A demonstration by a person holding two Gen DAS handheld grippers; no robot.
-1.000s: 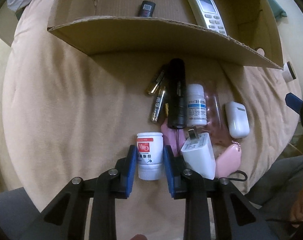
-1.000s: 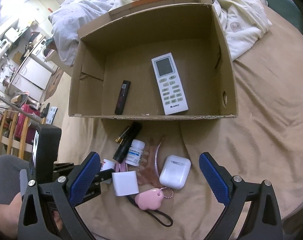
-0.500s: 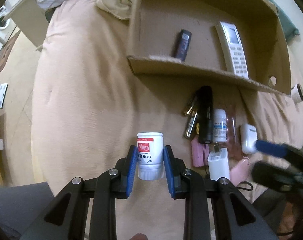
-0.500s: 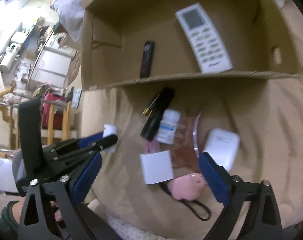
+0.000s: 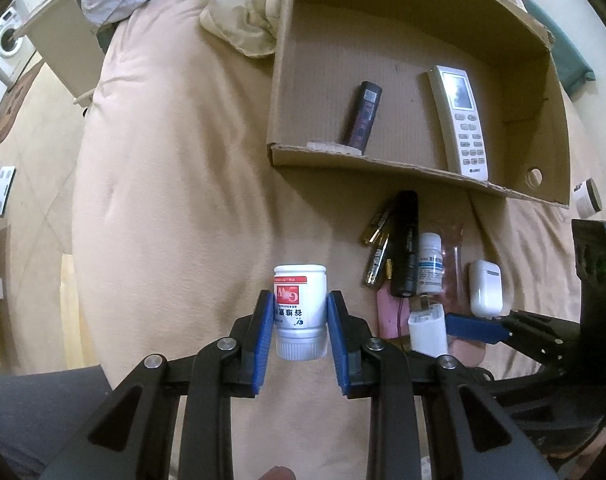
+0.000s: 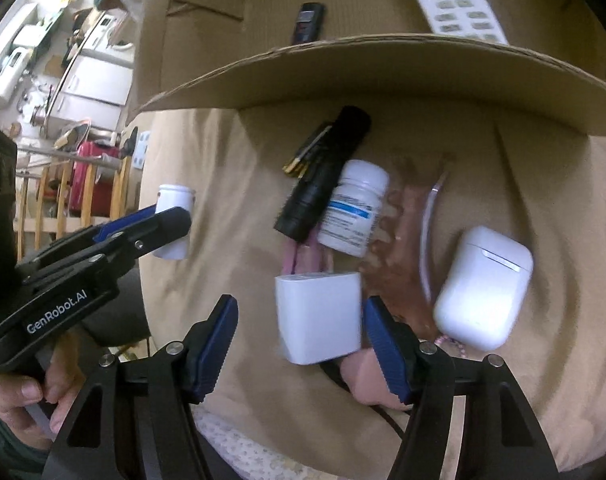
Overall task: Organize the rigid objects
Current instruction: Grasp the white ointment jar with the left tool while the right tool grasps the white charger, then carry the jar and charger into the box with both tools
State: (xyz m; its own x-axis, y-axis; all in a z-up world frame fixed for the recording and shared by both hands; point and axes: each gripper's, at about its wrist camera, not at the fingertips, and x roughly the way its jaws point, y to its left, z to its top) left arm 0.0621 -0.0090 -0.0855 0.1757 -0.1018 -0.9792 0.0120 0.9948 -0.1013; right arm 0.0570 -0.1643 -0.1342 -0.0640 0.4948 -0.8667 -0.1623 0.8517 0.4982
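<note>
My left gripper (image 5: 299, 314) is shut on a white bottle with a red label (image 5: 300, 308) and holds it above the tan bedcover; the bottle also shows in the right wrist view (image 6: 174, 220). My right gripper (image 6: 301, 322) is open around a white charger cube (image 6: 318, 316), its pads a little apart from the cube's sides. The cube also shows in the left wrist view (image 5: 427, 330). Beside it lie a white earbud case (image 6: 483, 288), a white pill bottle with a blue label (image 6: 353, 208), a black flashlight (image 6: 323, 178) and a pink keychain (image 6: 367, 380).
An open cardboard box (image 5: 387, 162) stands beyond the pile and holds a white remote (image 5: 461, 120) and a small dark device (image 5: 363, 116). Gold batteries (image 5: 377, 244) lie by the flashlight. A crumpled sheet (image 5: 247, 20) lies at the bed's far end.
My left gripper has lifted the red-label bottle up and back from the pile. My right gripper has dropped toward the pile and narrowed around the charger cube.
</note>
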